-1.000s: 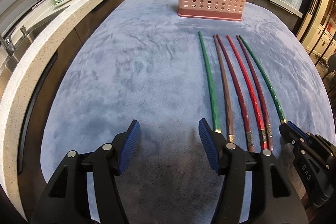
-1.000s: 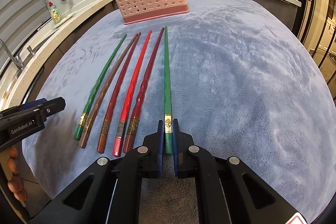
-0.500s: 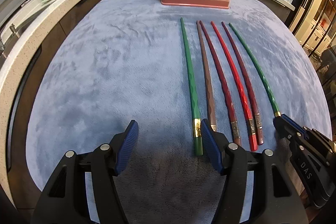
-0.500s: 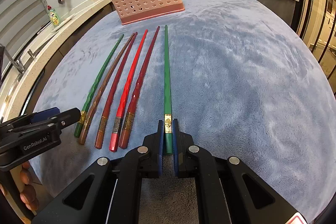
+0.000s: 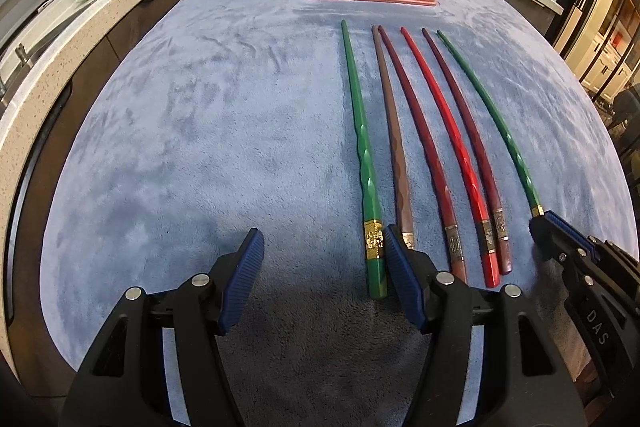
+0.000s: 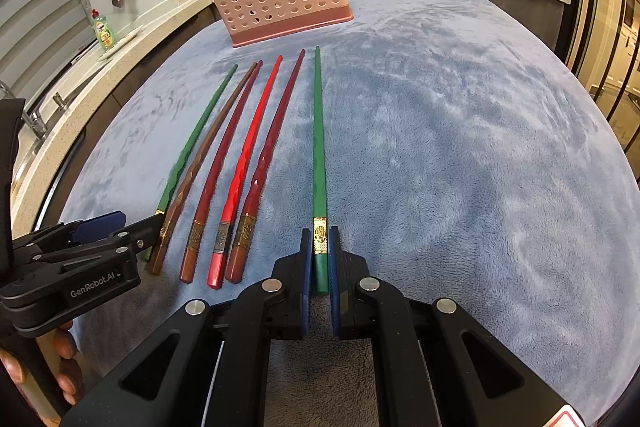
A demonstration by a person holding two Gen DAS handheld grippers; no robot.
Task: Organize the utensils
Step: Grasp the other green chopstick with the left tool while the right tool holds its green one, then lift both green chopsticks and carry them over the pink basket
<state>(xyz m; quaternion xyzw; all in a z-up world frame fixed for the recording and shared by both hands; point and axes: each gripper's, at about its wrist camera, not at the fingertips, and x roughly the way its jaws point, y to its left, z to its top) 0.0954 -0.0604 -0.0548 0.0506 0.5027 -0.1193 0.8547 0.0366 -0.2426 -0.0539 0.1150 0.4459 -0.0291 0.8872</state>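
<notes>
Pointing steeply down: right gripper [image 6: 320, 259] clamped on green lacquered chopstick [image 6: 319, 155]; left gripper [image 5: 320, 267] apart, empty. Six chopsticks total.

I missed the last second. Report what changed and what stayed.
The left hand-held gripper came down and in on the leftmost green chopstick, whose end now lies between its open jaws, ungripped. The right hand-held gripper stayed shut on the rightmost green chopstick. Nothing else moved.
</notes>
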